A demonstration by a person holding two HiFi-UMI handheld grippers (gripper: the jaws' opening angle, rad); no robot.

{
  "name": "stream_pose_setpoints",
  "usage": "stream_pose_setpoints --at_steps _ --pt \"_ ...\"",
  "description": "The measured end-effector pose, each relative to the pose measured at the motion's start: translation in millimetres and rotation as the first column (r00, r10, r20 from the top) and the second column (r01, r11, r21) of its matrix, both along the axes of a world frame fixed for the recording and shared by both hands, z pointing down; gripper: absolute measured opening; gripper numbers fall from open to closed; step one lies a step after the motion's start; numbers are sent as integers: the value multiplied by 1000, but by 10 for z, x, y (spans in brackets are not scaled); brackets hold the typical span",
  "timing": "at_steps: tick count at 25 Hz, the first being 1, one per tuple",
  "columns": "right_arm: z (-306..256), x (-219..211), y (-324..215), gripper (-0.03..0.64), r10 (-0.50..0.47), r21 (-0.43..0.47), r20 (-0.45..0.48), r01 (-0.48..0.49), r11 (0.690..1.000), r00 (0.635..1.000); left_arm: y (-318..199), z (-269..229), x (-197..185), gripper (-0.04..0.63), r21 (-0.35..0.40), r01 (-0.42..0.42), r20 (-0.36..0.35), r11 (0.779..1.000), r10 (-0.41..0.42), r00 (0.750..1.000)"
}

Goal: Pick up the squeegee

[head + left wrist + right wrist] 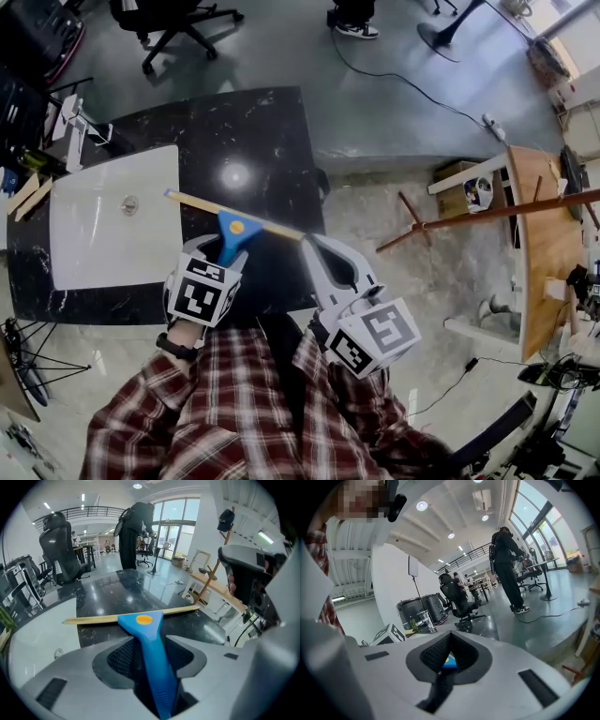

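A: Where is the squeegee (232, 228) pls?

B: In the left gripper (225, 251). In the left gripper view the jaws are closed on the blue handle, one jaw on each side, and the handle runs back between them. The pale yellow blade lies crosswise in front, w/ an orange dot on the blue head.

A: And re the counter (253, 131)?

B: It is black w/ marble pattern. The squeegee is over its front part, just right of the white sink (94, 234). The blade's left end reaches approx. the sink's right rim. Whether the blade touches the counter or is above it, I cannot tell.

A: The right gripper (309, 244)?

B: Jaws are together, nothing between them. Its own view shows only a bit of blue through the gap behind the tips. In the head view its tip is just beside the blade's right end, near the counter's right edge. Contact: cannot tell.

A: Other things?

B: An office chair (173, 33) beyond the counter's far edge, and a wooden coat rack (487, 214) on the floor at the right.
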State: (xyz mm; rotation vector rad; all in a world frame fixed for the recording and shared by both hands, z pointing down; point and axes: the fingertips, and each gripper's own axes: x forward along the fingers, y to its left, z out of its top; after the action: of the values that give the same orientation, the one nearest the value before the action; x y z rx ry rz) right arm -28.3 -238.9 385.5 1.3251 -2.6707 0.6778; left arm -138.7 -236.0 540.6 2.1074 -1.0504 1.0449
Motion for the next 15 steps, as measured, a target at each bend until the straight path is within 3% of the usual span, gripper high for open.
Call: stream_pose_setpoints --at_steps 7,15 --pt "27 35 -11 12 1 -5 -9 -1 1000 1000 -33 44 -61 138 1 24 0 1000 -24 1000" --pt "5 51 16 12 9 -1 -19 -9 1000 1000 -35 8 -52 135 13 12 -25 1000 -11 1000"
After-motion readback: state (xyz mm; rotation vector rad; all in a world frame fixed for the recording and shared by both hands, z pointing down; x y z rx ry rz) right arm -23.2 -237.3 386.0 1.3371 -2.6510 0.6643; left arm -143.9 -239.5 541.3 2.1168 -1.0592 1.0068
